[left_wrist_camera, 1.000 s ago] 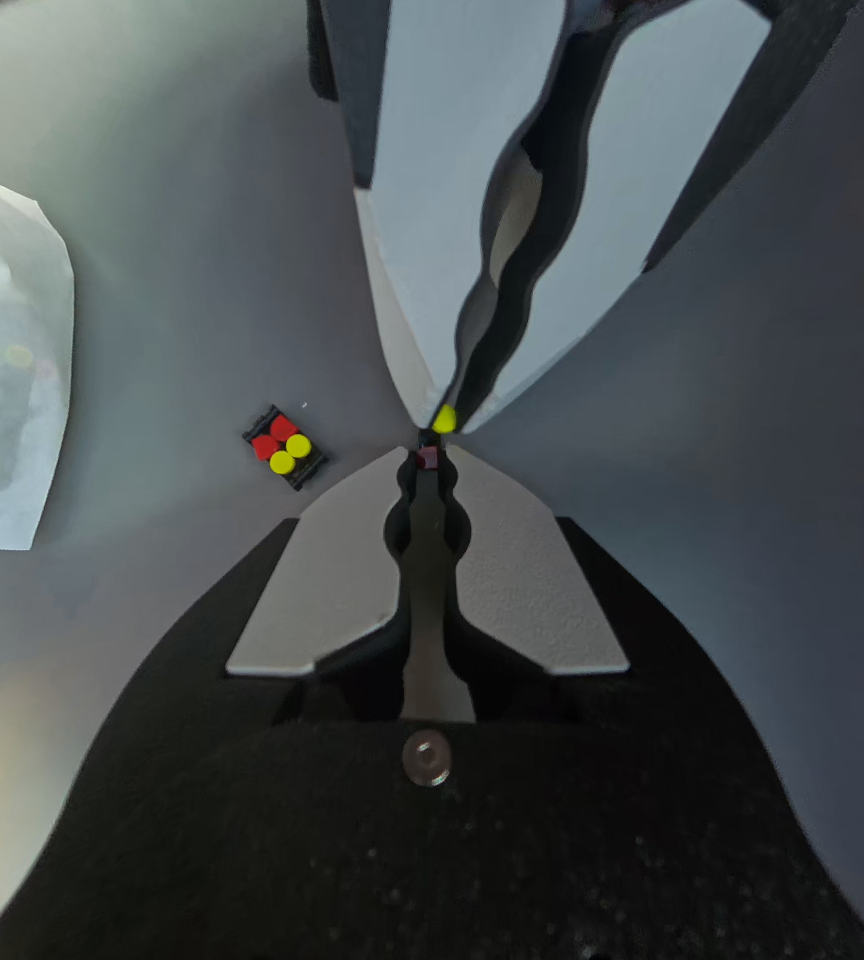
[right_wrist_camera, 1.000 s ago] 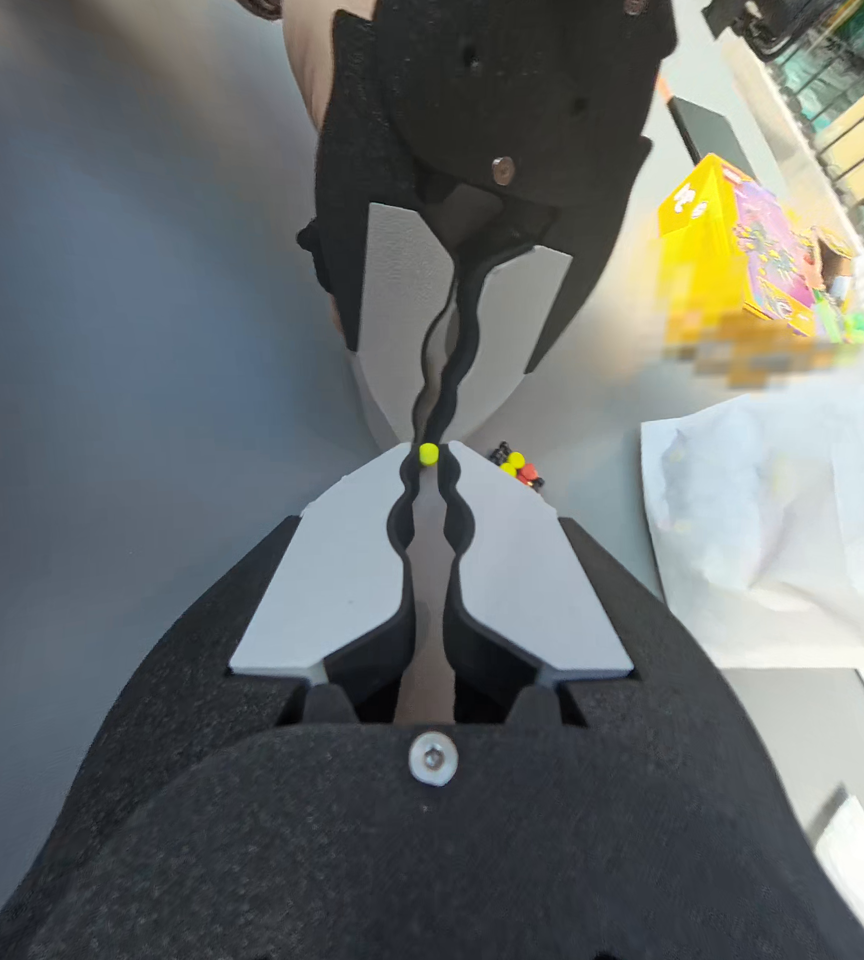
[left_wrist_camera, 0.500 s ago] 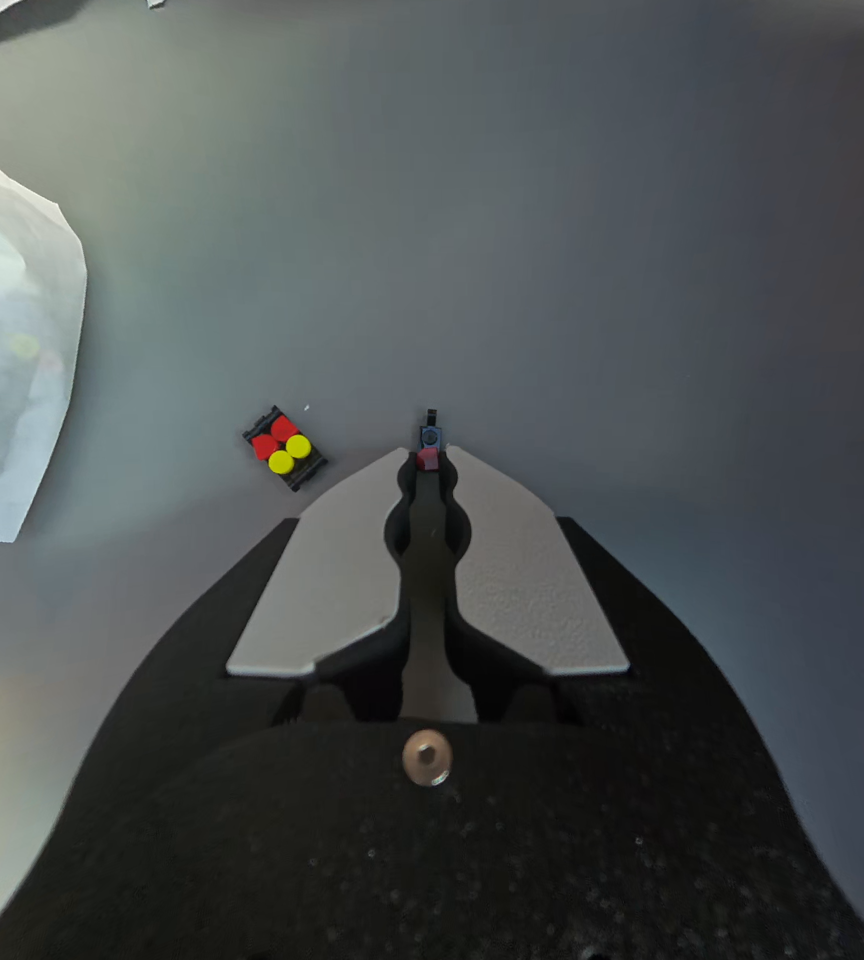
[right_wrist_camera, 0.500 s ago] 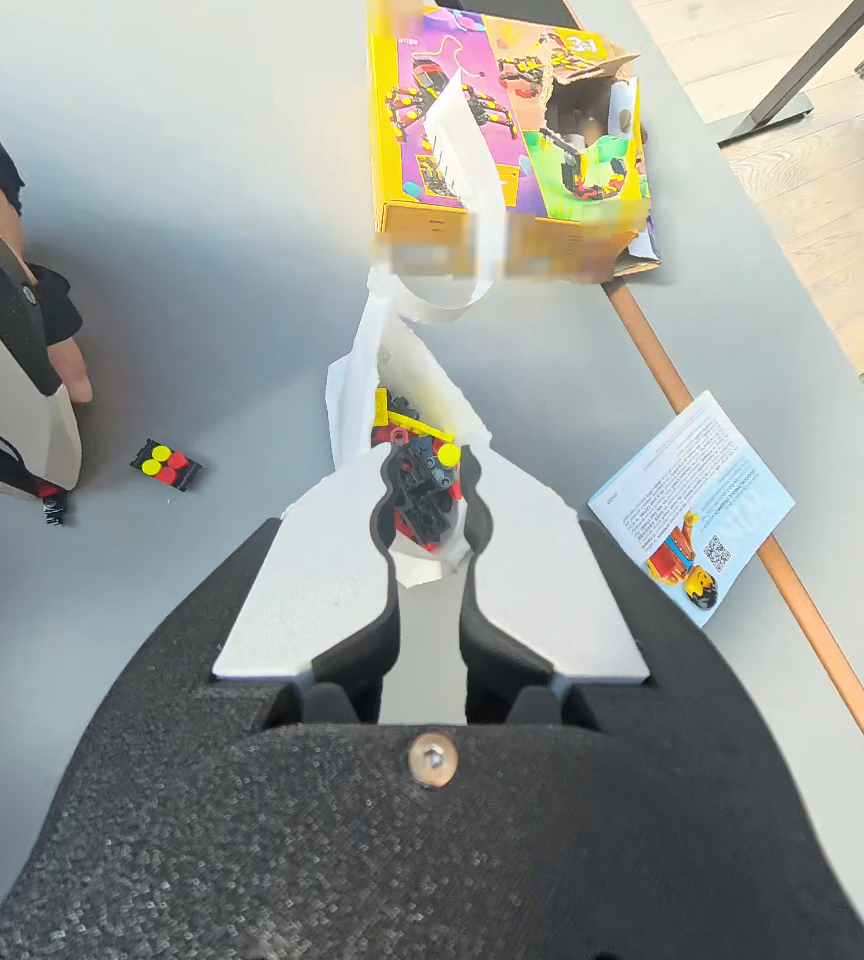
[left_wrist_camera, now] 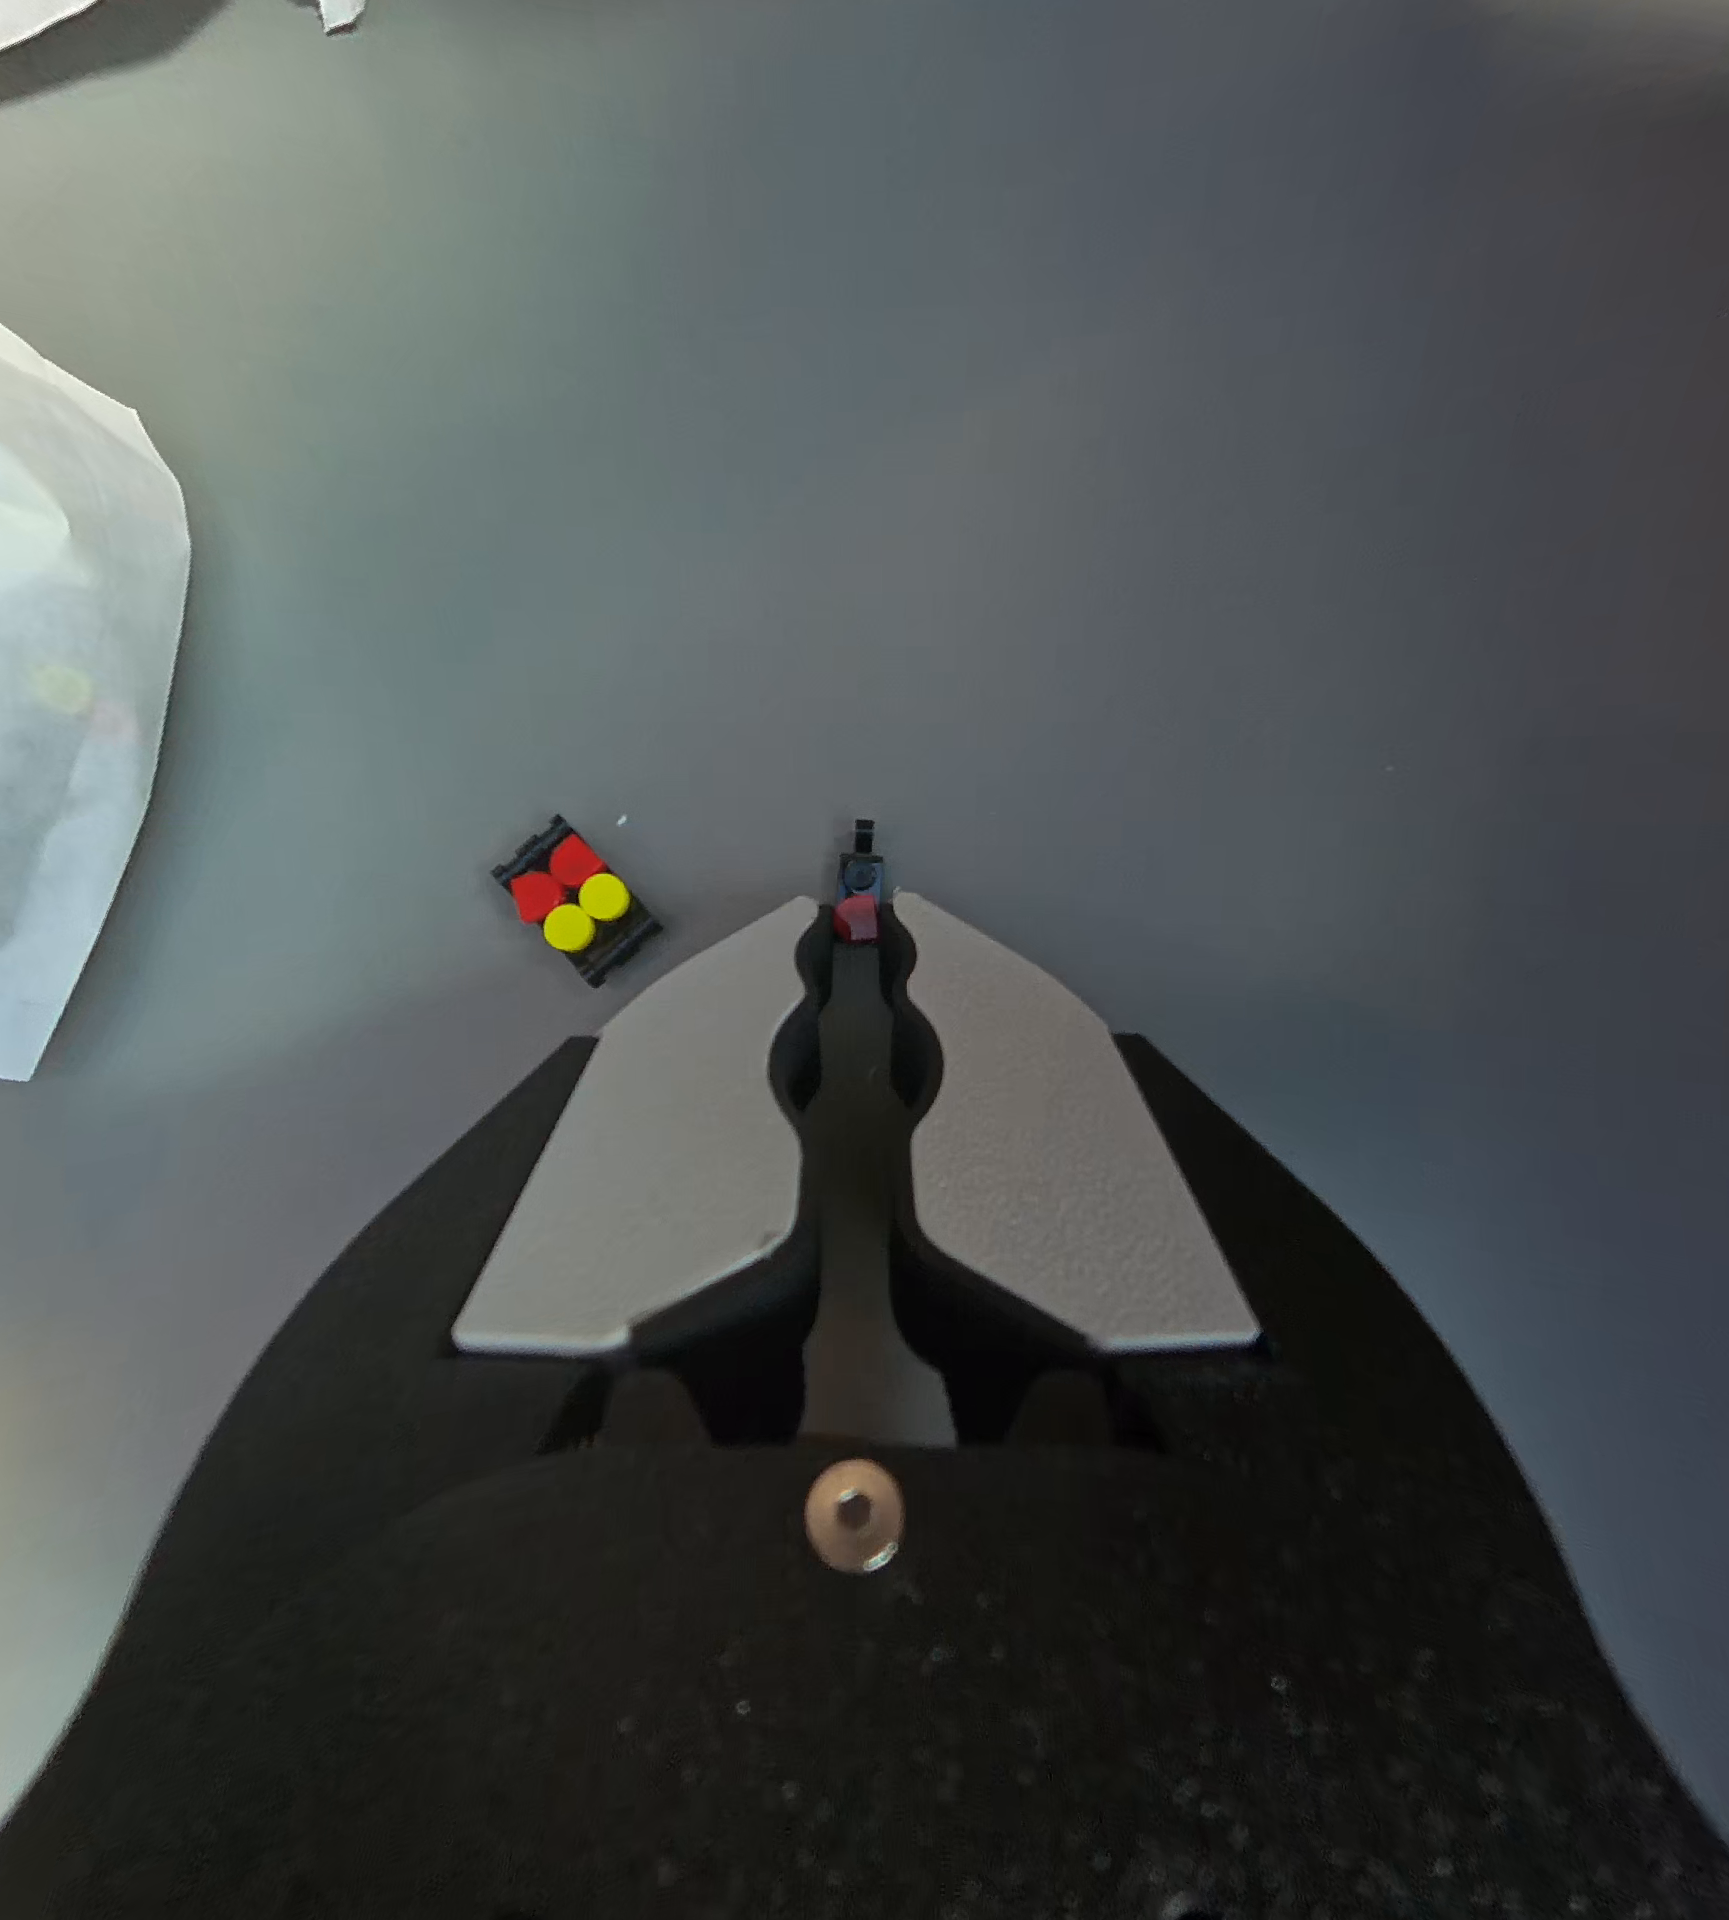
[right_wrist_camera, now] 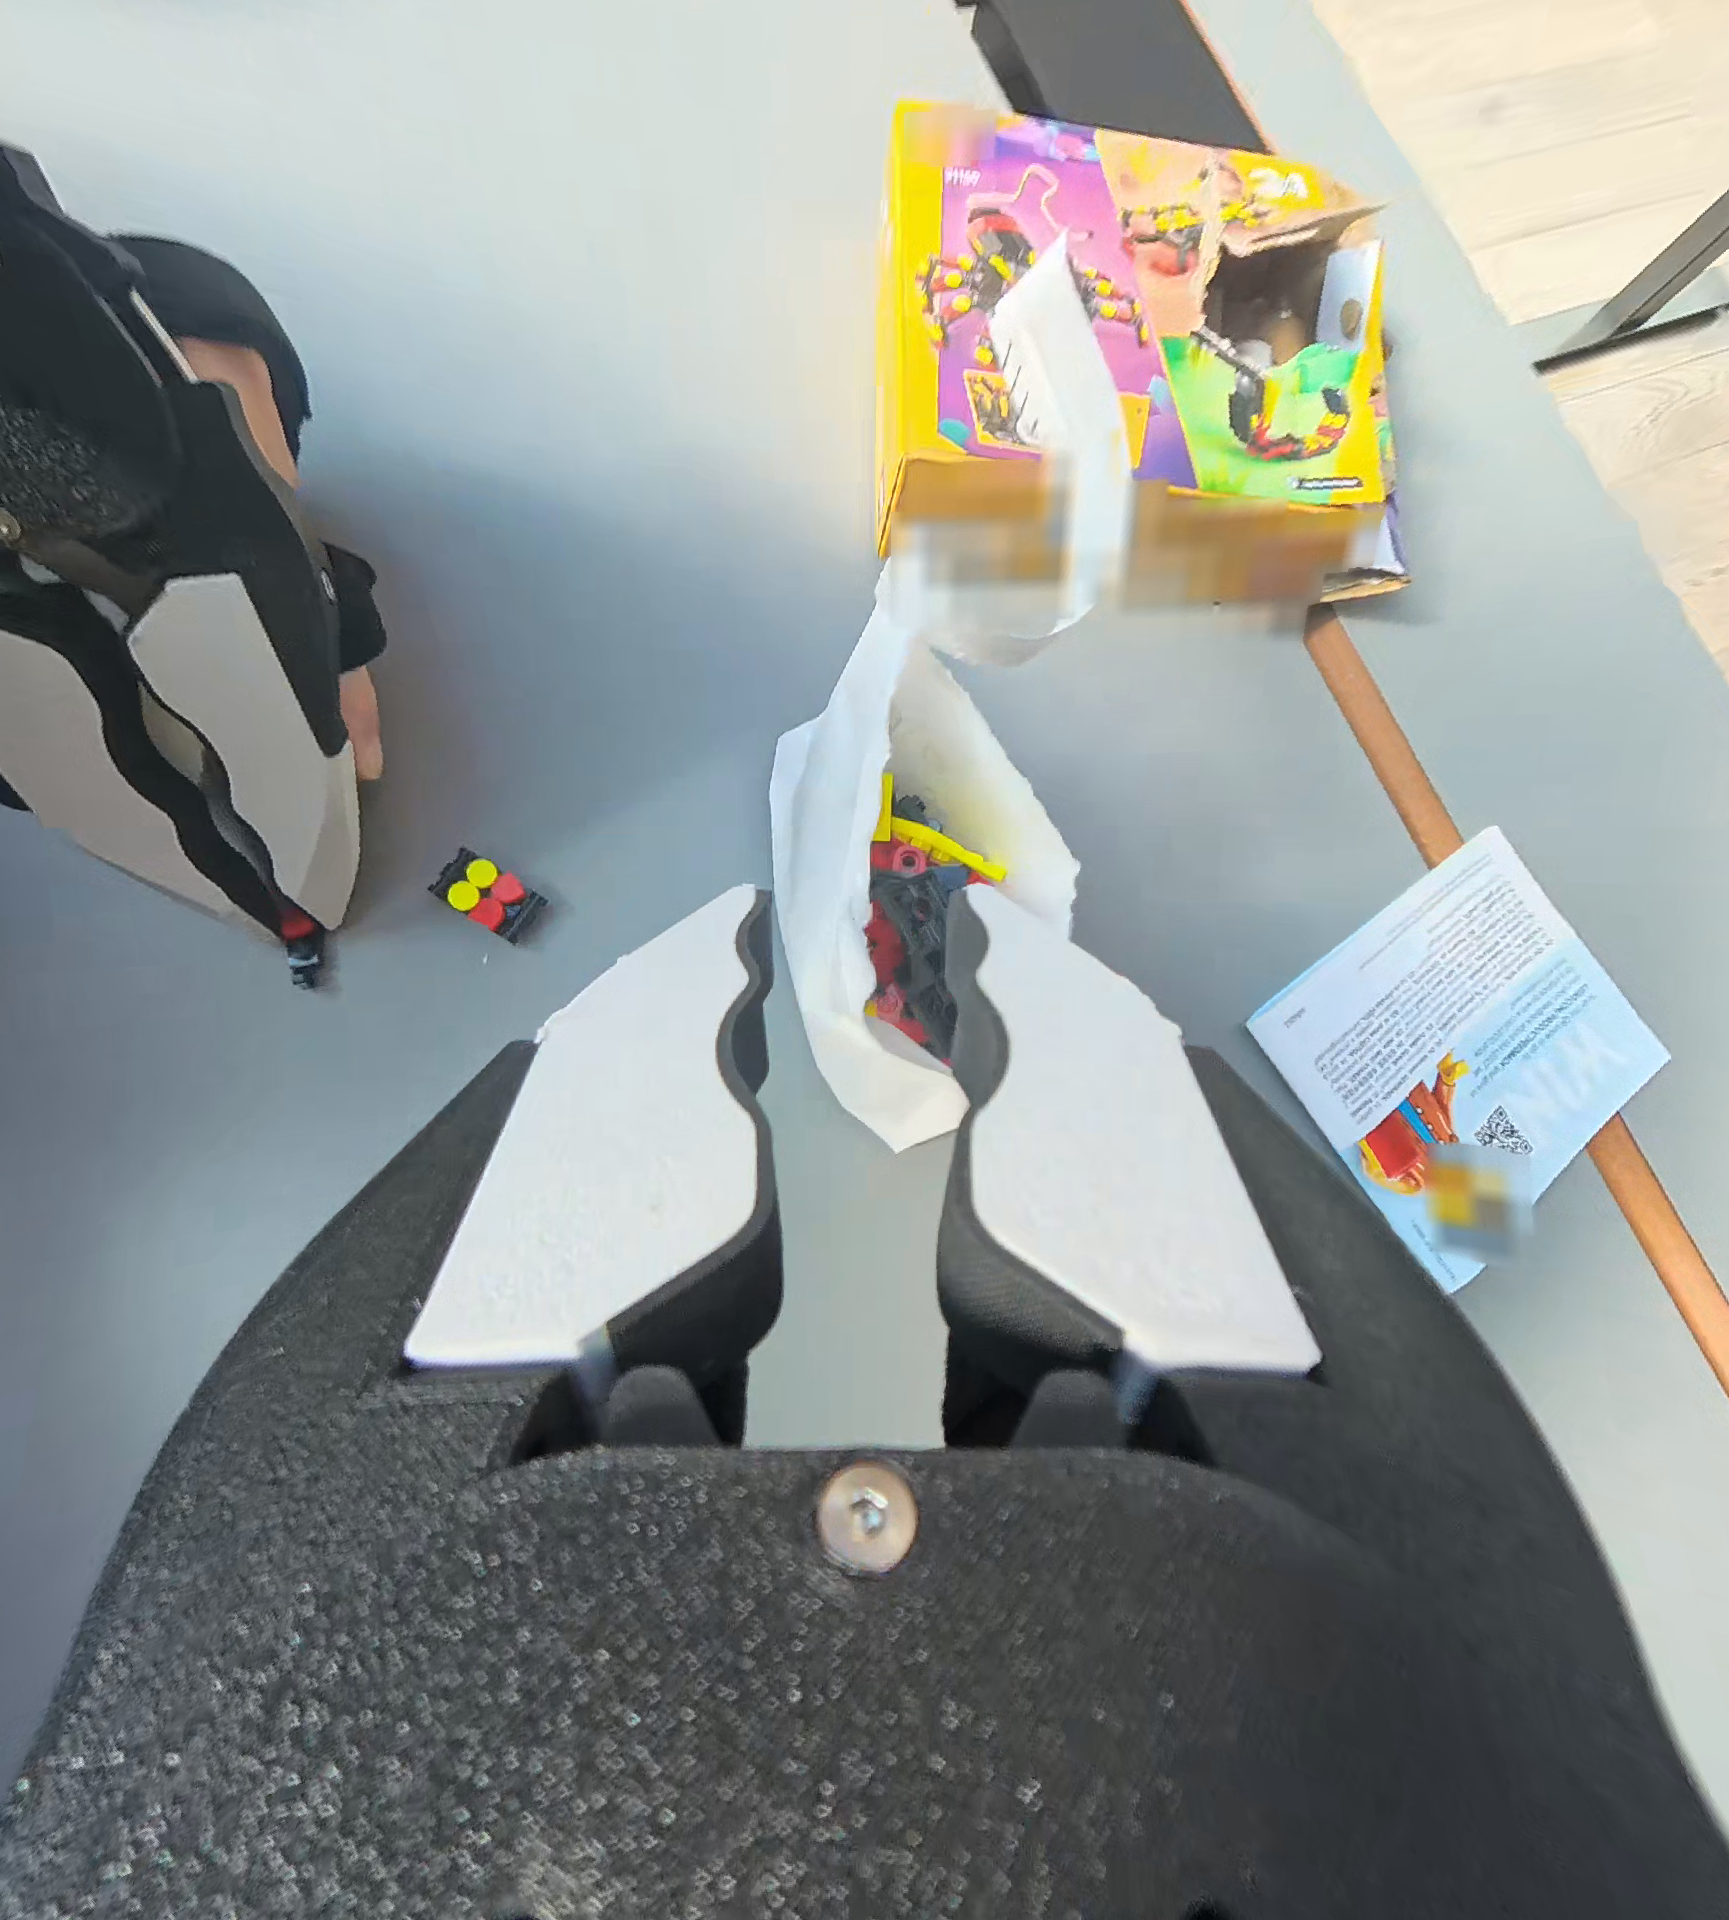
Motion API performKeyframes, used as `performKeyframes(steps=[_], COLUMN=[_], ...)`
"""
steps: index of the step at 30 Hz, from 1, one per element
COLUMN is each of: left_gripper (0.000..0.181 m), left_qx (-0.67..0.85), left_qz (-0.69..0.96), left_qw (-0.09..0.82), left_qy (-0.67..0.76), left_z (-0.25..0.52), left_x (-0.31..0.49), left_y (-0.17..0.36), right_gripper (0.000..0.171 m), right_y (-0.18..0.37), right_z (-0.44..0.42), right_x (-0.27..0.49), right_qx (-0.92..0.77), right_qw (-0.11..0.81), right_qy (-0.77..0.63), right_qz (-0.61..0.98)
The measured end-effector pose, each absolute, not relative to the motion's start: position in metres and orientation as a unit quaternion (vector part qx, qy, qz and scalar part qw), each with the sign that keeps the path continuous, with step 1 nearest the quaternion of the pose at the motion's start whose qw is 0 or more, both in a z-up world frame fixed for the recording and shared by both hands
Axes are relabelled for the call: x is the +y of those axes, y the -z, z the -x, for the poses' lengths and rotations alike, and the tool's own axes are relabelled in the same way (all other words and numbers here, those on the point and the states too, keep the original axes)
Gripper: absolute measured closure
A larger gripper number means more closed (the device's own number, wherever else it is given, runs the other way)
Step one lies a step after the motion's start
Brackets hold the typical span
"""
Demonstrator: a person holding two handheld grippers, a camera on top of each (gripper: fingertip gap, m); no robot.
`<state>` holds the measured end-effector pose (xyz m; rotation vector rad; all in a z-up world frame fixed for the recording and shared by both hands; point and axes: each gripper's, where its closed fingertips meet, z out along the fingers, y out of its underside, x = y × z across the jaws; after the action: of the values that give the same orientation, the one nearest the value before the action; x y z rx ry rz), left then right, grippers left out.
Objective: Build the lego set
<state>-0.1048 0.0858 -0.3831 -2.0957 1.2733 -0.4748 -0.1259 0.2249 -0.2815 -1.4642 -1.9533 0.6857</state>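
Observation:
My left gripper (left_wrist_camera: 857, 906) is shut on a small lego assembly (left_wrist_camera: 858, 902), a red piece on a dark narrow plate that sticks out past the fingertips. It hangs low over the grey table (left_wrist_camera: 1255, 520). The right wrist view shows it too (right_wrist_camera: 304, 951), pinched by the left gripper (right_wrist_camera: 304, 920). A black plate with two red and two yellow round tiles (left_wrist_camera: 574, 902) lies on the table just left of it (right_wrist_camera: 488, 894). My right gripper (right_wrist_camera: 858, 904) is open and empty above a torn white paper bag (right_wrist_camera: 839, 1049) holding several red, black and yellow pieces (right_wrist_camera: 907, 935).
The yellow lego box (right_wrist_camera: 1130, 312) stands behind the bag. A blue-and-white leaflet (right_wrist_camera: 1452, 1060) lies at the right on a wooden strip (right_wrist_camera: 1411, 790) near the table edge. A person's hand (right_wrist_camera: 361, 717) holds the left gripper. The bag also shows in the left wrist view (left_wrist_camera: 8, 727). The tips of one gripper are about 15 centimetres away from the tips of the other.
My right gripper drew away from the left gripper's tips, swung over the bag and opened. The yellow round piece it pinched is no longer in it. The left gripper kept its hold and place.

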Motion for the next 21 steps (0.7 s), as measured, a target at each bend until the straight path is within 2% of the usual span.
performKeyframes(steps=[2, 4, 8, 10, 13, 16, 21], left_gripper=[0.174, 0.174, 0.174, 0.174, 0.174, 0.174, 0.174], left_qx=[0.476, 0.471, 0.478, 0.479, 0.479, 0.480, 0.488], left_qz=[0.796, 0.794, 0.791, 0.790, 0.790, 0.790, 0.782], left_qw=[0.322, 0.326, 0.325, 0.325, 0.324, 0.324, 0.338], left_qy=[0.191, 0.203, 0.201, 0.202, 0.202, 0.202, 0.190], left_z=[0.105, 0.105, 0.105, 0.105, 0.104, 0.104, 0.104], left_x=[0.086, 0.085, 0.084, 0.084, 0.084, 0.083, 0.083], left_y=[0.383, 0.382, 0.383, 0.383, 0.383, 0.384, 0.382], right_gripper=[0.143, 0.150, 0.147, 0.151, 0.153, 0.163, 0.163], right_y=[0.266, 0.275, 0.362, 0.383, 0.378, 0.383, 0.384], right_z=[0.122, 0.113, 0.093, 0.096, 0.106, 0.107, 0.106], right_x=[0.207, 0.165, 0.107, 0.093, 0.089, 0.083, 0.083], right_qx=[-0.717, -0.733, -0.796, -0.800, -0.786, -0.797, -0.805], right_qw=[0.315, 0.297, 0.221, 0.219, 0.231, 0.217, 0.202], right_qy=[-0.307, -0.342, -0.261, -0.253, -0.277, -0.273, -0.252], right_qz=[0.540, 0.507, 0.499, 0.498, 0.503, 0.492, 0.498])
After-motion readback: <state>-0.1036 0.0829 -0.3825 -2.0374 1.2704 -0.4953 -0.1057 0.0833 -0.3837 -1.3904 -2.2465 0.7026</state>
